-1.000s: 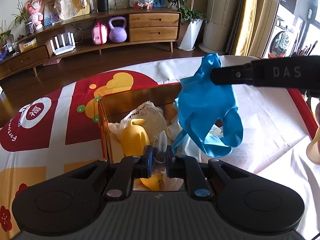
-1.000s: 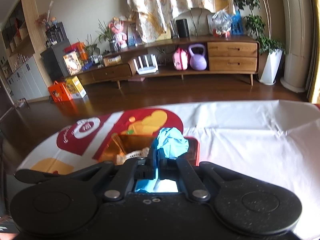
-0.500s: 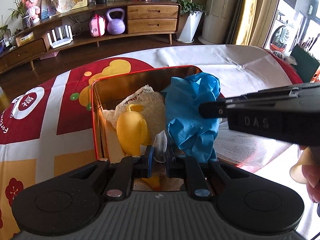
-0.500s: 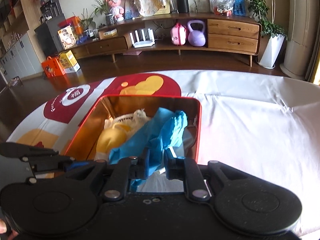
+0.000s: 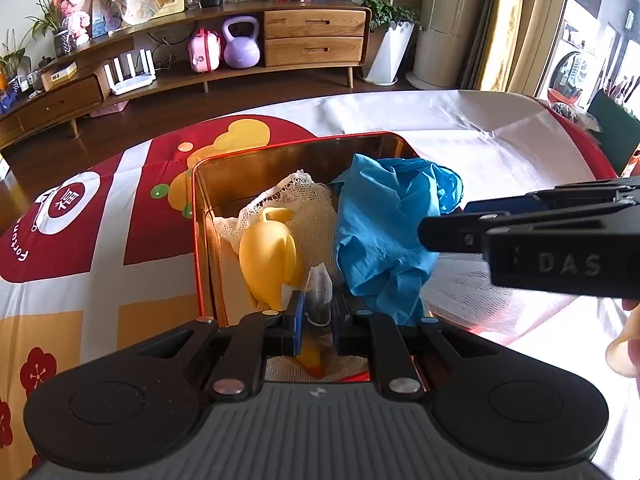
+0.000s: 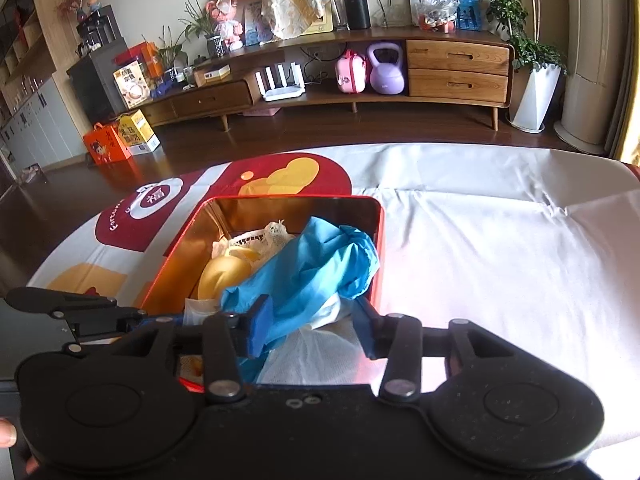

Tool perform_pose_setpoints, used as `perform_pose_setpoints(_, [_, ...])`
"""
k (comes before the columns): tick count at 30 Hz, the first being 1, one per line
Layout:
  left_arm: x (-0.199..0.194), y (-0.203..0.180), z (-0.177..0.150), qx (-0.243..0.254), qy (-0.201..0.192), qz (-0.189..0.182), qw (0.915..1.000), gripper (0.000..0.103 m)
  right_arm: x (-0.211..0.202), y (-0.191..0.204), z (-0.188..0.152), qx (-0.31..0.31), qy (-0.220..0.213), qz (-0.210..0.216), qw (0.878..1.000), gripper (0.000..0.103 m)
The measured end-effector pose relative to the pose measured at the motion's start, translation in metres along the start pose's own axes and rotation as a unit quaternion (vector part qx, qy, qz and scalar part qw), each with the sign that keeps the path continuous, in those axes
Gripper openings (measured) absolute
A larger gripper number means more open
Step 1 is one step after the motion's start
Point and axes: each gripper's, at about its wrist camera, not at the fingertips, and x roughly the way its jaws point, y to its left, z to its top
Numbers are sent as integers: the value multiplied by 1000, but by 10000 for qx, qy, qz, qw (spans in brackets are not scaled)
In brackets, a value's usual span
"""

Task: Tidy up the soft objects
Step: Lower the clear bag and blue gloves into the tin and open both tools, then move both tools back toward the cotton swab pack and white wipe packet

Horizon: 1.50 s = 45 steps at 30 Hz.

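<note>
The blue glove (image 6: 316, 264) lies crumpled in the right half of the red tin box (image 6: 378, 240), heaped over white mesh cloth and draped toward the box's right wall. My right gripper (image 6: 310, 330) sits over the box's near edge, its jaws opening; the glove's lower end still runs between them and brushes the left blue pad, while the right pad stands clear of it. Beside the glove, in the left half of the box, a yellow rubber duck (image 5: 270, 258) rests on cream gauze netting (image 5: 296, 196).

My left gripper (image 5: 316, 318) is nearly closed on a small translucent pouch (image 5: 319, 290) with dark contents, pinched between the blue pads just beside the duck. In the left wrist view the right gripper's black finger reaches in from the right — white letters on it read "DAS".

The box stands on a surface covered by a cloth (image 5: 100, 240), white on the right, red and yellow on the left, printed with the character "福" in a white ring and "Fortu" along the curve. Behind, a wooden sideboard (image 6: 456, 72) holds a purple kettlebell (image 6: 386, 68).
</note>
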Motion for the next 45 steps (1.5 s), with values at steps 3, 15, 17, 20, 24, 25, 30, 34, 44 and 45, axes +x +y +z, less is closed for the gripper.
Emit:
perform_pose_setpoints(3, [-6,-1,-2,-8,-3,0,10000,14,-8,-1,0,40,-25,9,10000,49])
perform_pose_setpoints(15, [-36,-6,-8,-75,-137,-46,9999,38,-45,4,-4,119,-283,74,9995,66])
perform_pose_setpoints(17, [-44,-6,-11,-94,-231,-61,9997,59,-52,6,-5,131,-351,82,9993,69])
perform_pose_setpoints(20, [-56,-7,-15,-86,-380,-67,9992,67,-62,7,-9,155,-400,111,9990,71])
perform_pose_setpoints(24, [-72,-7,-19,-96,-445,-65,9989,67,-77,9,-13,104,-470,115,9988,78])
perform_pose_setpoints(25, [-76,-7,-21,-108,-459,-74,9989,67,-81,10,-15,108,-493,124,9987,79])
perform_pose_setpoints(30, [-98,-7,-28,-131,-547,-123,9983,69,-99,15,-22,75,-565,141,9983,83])
perform_pose_setpoints(34, [-115,-8,-36,-169,-626,-228,9976,69,-114,20,-30,59,-617,161,9980,88])
perform_pose_setpoints(44, [-151,-16,-58,-216,-707,-322,9967,75,-146,33,-54,24,-663,95,9977,96])
perform_pose_setpoints(45, [-155,-18,-61,-209,-720,-320,9967,75,-148,34,-57,22,-672,89,9977,96])
